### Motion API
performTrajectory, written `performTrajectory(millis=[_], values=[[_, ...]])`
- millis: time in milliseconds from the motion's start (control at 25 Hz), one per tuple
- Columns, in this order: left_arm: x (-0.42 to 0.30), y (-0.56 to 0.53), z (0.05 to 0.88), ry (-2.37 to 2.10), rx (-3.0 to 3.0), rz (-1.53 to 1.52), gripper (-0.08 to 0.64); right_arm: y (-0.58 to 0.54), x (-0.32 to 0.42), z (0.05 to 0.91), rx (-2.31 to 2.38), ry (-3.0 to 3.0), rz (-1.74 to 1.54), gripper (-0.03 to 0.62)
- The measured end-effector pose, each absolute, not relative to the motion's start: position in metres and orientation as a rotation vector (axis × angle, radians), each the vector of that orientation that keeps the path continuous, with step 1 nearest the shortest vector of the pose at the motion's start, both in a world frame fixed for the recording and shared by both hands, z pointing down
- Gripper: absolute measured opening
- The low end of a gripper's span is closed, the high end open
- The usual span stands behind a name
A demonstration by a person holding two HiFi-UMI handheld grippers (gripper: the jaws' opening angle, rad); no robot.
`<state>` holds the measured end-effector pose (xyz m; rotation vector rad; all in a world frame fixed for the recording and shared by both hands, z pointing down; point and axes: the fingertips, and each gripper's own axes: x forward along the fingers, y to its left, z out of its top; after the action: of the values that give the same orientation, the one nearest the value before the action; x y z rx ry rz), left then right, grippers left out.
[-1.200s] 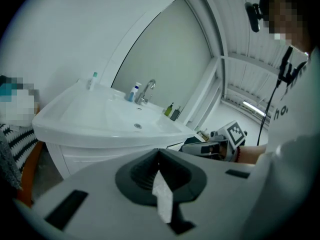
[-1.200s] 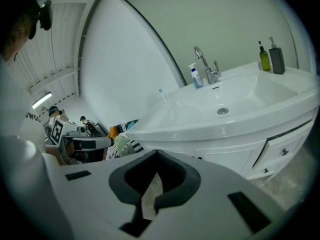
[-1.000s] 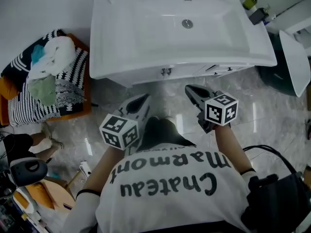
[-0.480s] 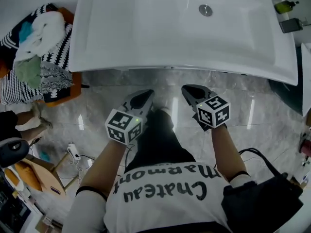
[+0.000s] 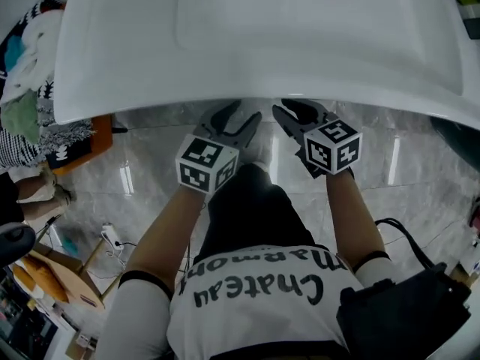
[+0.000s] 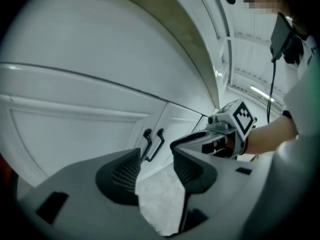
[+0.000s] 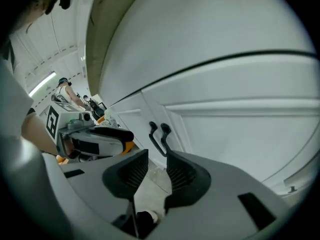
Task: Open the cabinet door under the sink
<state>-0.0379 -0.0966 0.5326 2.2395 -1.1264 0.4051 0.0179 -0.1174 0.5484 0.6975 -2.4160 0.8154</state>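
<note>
The white sink basin [image 5: 262, 43] overhangs the cabinet and hides it in the head view. Both gripper views show two white cabinet doors [image 6: 75, 134] [image 7: 240, 134] meeting at a pair of dark bar handles [image 6: 159, 143] [image 7: 164, 139]. My left gripper [image 5: 234, 120] [image 6: 155, 169] points at the handles from a short way off. Its jaws have just been opening and stand open with nothing between them. My right gripper [image 5: 294, 116] [image 7: 156, 171] is beside it, also aimed at the handles, jaws apart and empty. Neither gripper touches a handle.
A basket of clothes [image 5: 30, 126] stands on the marble floor [image 5: 420, 186] at the left. A power strip [image 5: 112, 238] and a wooden stool [image 5: 52, 276] are at lower left. A black bag with cables [image 5: 405, 313] hangs at lower right.
Both grippers have come down and forward under the sink's front rim. The left jaws went from shut to open. The sink now fills the top of the head view.
</note>
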Motion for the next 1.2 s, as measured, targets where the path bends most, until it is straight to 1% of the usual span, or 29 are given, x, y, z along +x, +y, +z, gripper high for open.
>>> performTrajectory(millis=[240,280,400,520,840,1080,1200], values=[[-0.019,-0.126,0.563,-1.070,2.306,0.403,0.184,-0.129,0.012,0.570,0.747,-2.473,0.708,0.114],[-0.017,-0.130,0.564,-1.060,2.308,0.392,0.184,-0.132,0.013,0.570,0.769,-2.479,0.701,0.097],[-0.013,-0.137,0.567,-1.048,2.287,0.386,0.177,-0.138,0.015,0.571,0.793,-2.500,0.698,0.077],[-0.011,-0.142,0.568,-1.015,2.292,0.397,0.150,-0.142,0.015,0.572,0.765,-2.526,0.703,0.075],[-0.008,-0.138,0.561,-0.855,2.433,0.429,0.150,-0.140,0.010,0.568,0.680,-2.588,0.708,0.071],[-0.008,-0.135,0.563,-0.811,2.486,0.519,0.150,-0.143,0.010,0.565,0.670,-2.604,0.822,0.086],[-0.009,-0.135,0.565,-0.868,2.466,0.531,0.149,-0.144,0.009,0.564,0.698,-2.596,0.727,0.084]])
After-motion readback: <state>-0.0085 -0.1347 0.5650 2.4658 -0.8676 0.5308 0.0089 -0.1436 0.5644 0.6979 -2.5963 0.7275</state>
